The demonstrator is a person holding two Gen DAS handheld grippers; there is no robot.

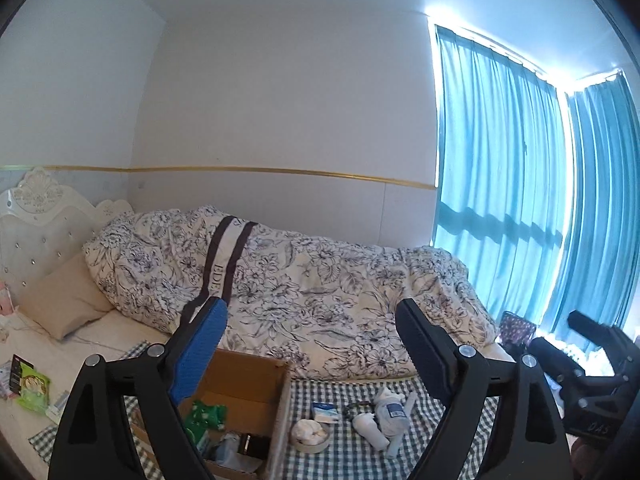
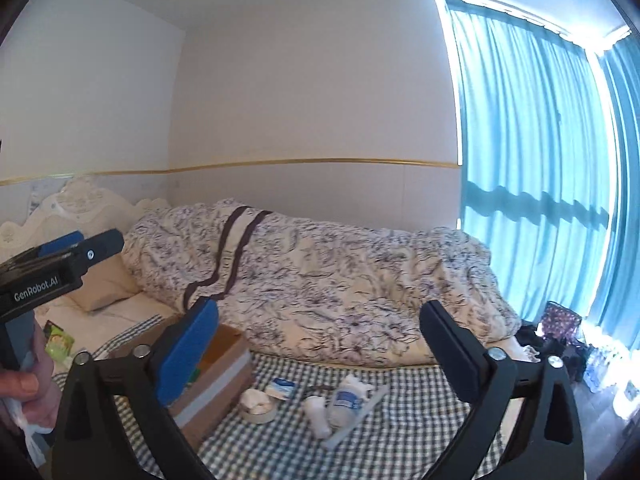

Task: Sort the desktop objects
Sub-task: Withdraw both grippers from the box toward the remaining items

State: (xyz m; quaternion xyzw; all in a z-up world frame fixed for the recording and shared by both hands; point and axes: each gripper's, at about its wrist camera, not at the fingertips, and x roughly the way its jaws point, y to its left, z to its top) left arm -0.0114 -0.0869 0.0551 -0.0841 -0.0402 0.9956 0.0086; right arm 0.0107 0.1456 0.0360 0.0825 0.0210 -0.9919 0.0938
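we hold both the left tongs [image 1: 312, 344] and the right tongs [image 2: 320, 344] wide open, empty. they hover above the brown cardboard box [image 1: 244, 380] on the green checked cloth [image 1: 352, 456].

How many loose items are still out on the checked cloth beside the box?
About 6, clustered right of the cardboard box: tape roll, small blue-white carton, dark ring, white bottle, wrapped bottle, tube. Overlaps may hide more.

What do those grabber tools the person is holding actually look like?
Each is a black plastic frame with silver bolts, forking into two flat fingers. On both the left gripper and the right gripper, one pad is ribbed blue, the other black. The left one's body reads "GenRobot.AI" in white.
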